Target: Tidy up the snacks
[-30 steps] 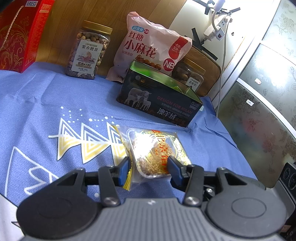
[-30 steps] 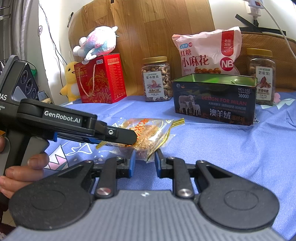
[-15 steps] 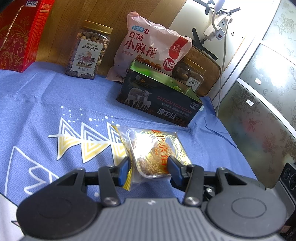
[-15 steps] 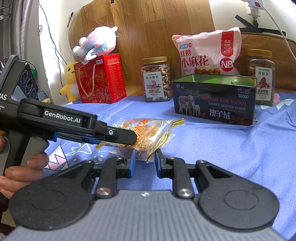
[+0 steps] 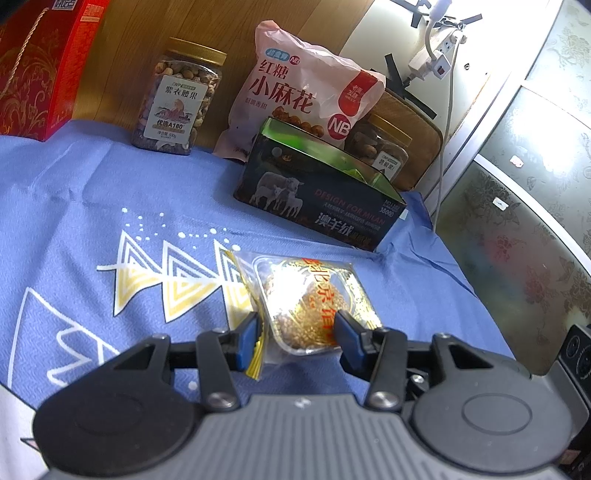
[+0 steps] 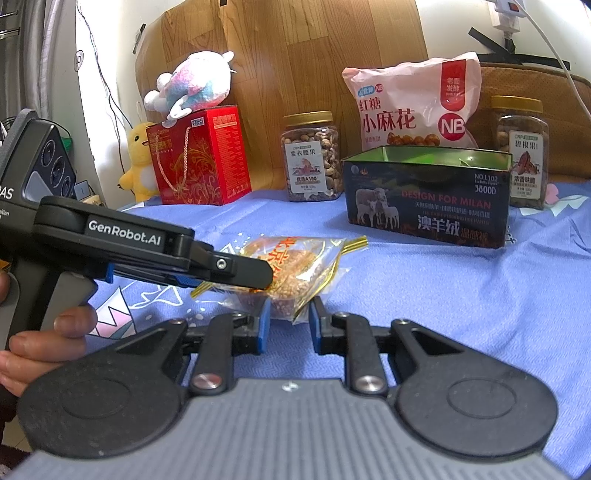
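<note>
The blue-clothed tabletop [image 5: 74, 192] is shown. The open dark tin [image 6: 428, 195] is placed at its rear. In front of the tin, the snack packet [image 5: 314, 299] is clamped by the left tongs [image 5: 295, 332]; its corner is pinched by the right tongs [image 6: 286, 325]

Both of my wrist views are bright with daylight, colours saturated. In the left view the upper right corner is blown out white around the power strip [image 5: 430, 61], and its detail is nearly lost. Strong glare sits on the clear wrapper of the snack packet [image 5: 314, 299]; its printing is partly washed out. The glass cabinet door [image 5: 517, 240] shows hazy reflections. In the right view the wall [image 6: 454, 22] at top is overexposed. Shadows on the blue cloth [image 6: 461, 288] are soft and short. Fisheye bending is heavy at the edges: the wooden board [image 6: 295, 59] bows. Focus is sharp mid-frame, softer at the rims.
</note>
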